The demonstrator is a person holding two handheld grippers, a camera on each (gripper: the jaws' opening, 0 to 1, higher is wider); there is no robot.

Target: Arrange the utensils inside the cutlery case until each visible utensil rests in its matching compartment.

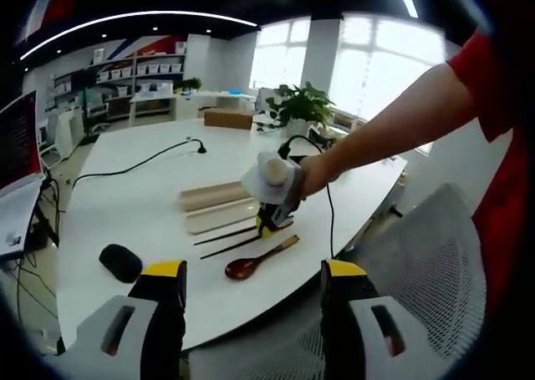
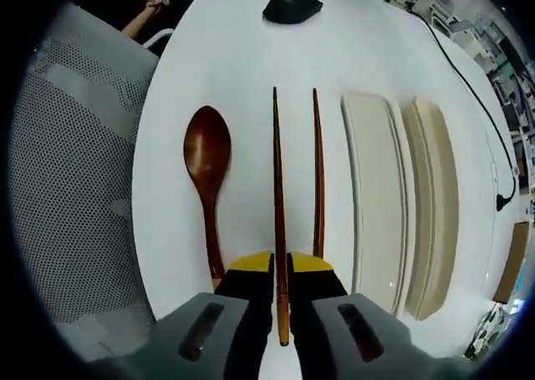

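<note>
The beige cutlery case lies open on the white table as two long halves, a tray (image 2: 376,196) and a lid (image 2: 432,196), also seen as the tray (image 1: 219,217) and lid (image 1: 213,195). To the left of the tray lie two dark wooden chopsticks and a brown wooden spoon (image 2: 209,163). My right gripper (image 2: 281,263) is shut on the near end of the left chopstick (image 2: 277,171). The other chopstick (image 2: 318,171) lies free beside it. In the left gripper view a person's hand holds the right gripper (image 1: 272,221) over the chopsticks, near the spoon (image 1: 255,263). My left gripper (image 1: 255,273) hangs open off the table's edge, holding nothing.
A black mouse (image 1: 121,261) sits near the table edge, seen also as the mouse (image 2: 292,7). A black cable (image 1: 142,163) runs across the far table. A grey mesh chair (image 1: 418,263) stands beside the table. A potted plant (image 1: 301,104) and a cardboard box (image 1: 227,119) sit at the back.
</note>
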